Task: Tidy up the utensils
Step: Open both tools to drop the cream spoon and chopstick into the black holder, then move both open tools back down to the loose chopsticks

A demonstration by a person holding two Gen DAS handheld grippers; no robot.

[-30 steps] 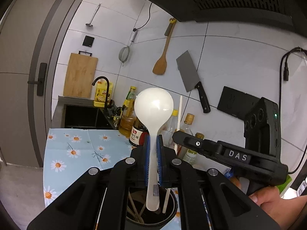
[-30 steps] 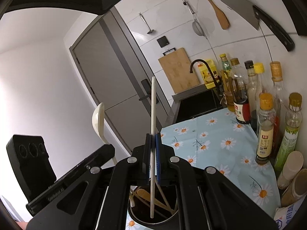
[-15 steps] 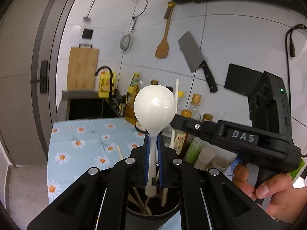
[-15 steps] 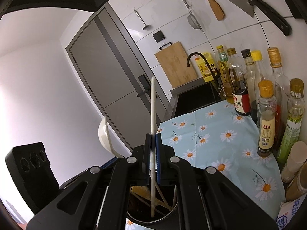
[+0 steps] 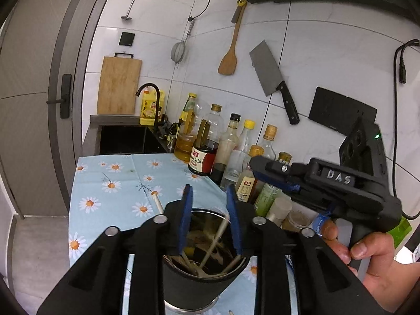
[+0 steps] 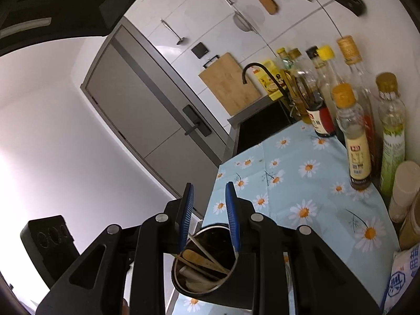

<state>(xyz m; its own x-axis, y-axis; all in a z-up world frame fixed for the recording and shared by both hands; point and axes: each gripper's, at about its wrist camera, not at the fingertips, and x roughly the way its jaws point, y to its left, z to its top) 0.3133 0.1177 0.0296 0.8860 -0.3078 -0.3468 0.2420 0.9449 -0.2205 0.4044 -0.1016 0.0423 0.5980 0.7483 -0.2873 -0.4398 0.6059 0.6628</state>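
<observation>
Both tools, left [image 5: 208, 219] and right [image 6: 208, 216] marked "DAS", just opened empty above the holder [image 5: 202, 283].

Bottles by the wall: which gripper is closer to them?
Right. The right gripper hangs on the bottles' side of the pot; the left gripper is on the pot's other side. Both jaws have just been opening, nothing between them.
</observation>
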